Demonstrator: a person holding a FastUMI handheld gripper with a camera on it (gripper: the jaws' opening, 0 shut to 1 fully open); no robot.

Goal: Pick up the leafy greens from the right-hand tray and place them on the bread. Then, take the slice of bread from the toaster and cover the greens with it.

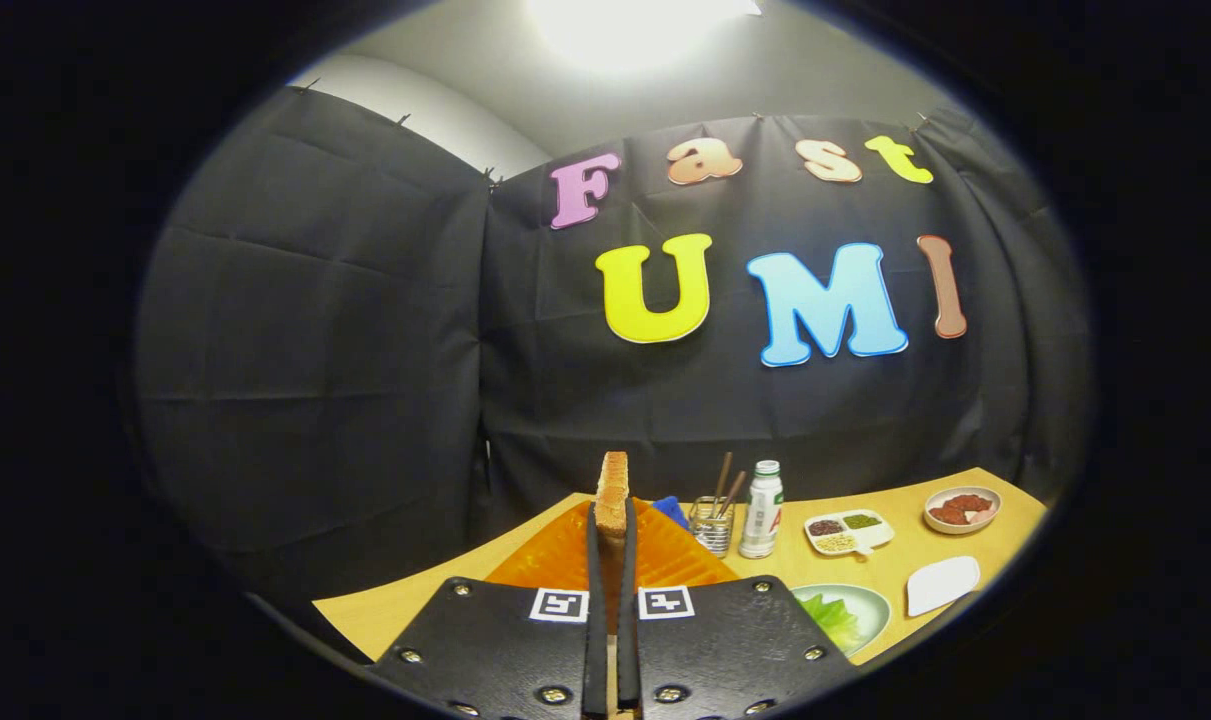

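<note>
While its two fingers press close together on the slice of bread [612,500], the gripper [612,560] holds it upright above the orange mat [665,560]. Beyond stand a utensil holder [711,525] and bottle [762,510]; to the right, leafy greens [833,617] lie on a plate [870,600].

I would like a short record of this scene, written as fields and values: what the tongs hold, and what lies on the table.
tongs: shut on the slice of bread
slice of bread: upright, held edge-on between the fingers, above the orange mat
leafy greens: on a pale green plate, right of the tongs
beyond the mat: wire utensil holder, white bottle
far right: divided dish, bowl of red food, white tray
</note>
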